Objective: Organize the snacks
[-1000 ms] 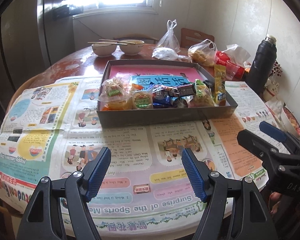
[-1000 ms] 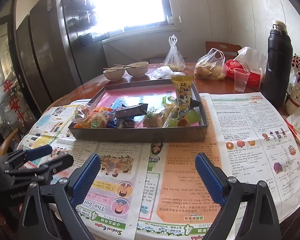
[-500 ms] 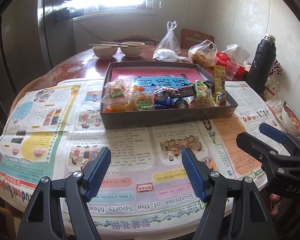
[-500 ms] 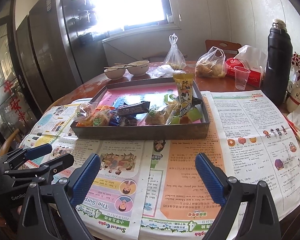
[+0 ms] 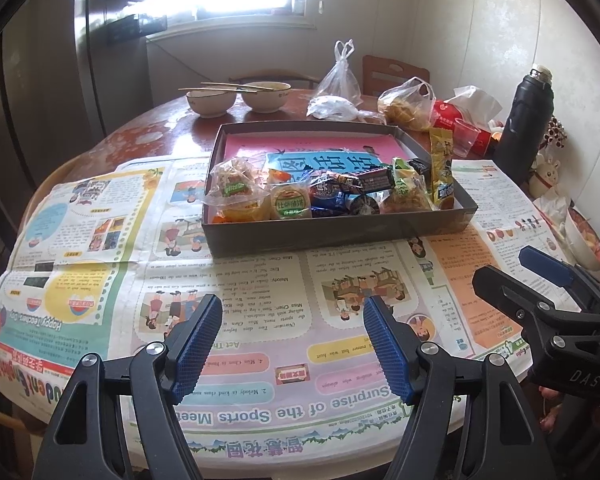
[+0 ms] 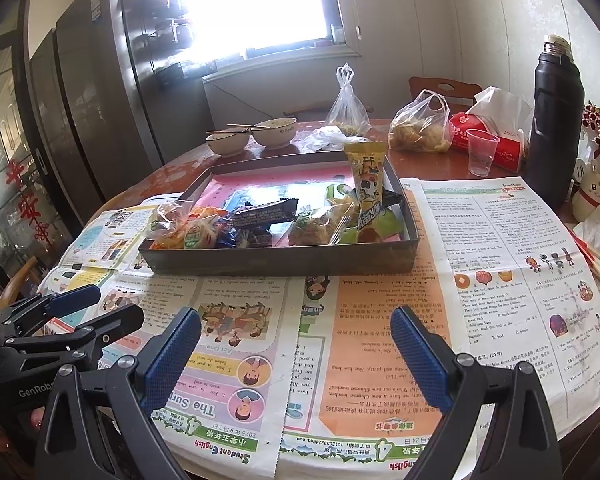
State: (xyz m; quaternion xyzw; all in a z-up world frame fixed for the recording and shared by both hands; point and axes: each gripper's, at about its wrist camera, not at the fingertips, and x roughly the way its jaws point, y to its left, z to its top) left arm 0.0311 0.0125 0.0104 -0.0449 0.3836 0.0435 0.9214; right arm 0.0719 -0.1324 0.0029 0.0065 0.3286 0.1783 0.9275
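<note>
Snacks [image 5: 324,196] lie heaped along the near side of a shallow dark box [image 5: 340,234] whose pink-and-blue floor is bare toward the back; among them are clear-wrapped pastries, a round green-labelled cake, a dark bar and a tall yellow packet [image 6: 367,184] leaning upright against the box's right wall. The box sits near the middle of a round wooden table [image 5: 148,136], on colourful newspaper sheets [image 5: 260,320] spread over the table's near half. Behind the box stand two bowls [image 5: 240,98] with chopsticks laid across them, a knotted clear plastic bag [image 6: 346,106], a second bag of food [image 6: 420,128], a red tissue pack [image 6: 496,136], a clear plastic cup [image 6: 480,152] and a tall black thermos [image 6: 556,120] at the right edge. A wooden chair back [image 6: 444,88] shows past the table, a bright window [image 6: 244,4] fills the far wall, and a dark tall refrigerator [image 6: 92,92] stands at the left. The left gripper [image 5: 292,344] and the right gripper [image 6: 296,360] both hover over the newspaper in front of the box, their blue-padded fingers spread wide apart with nothing between them.
</note>
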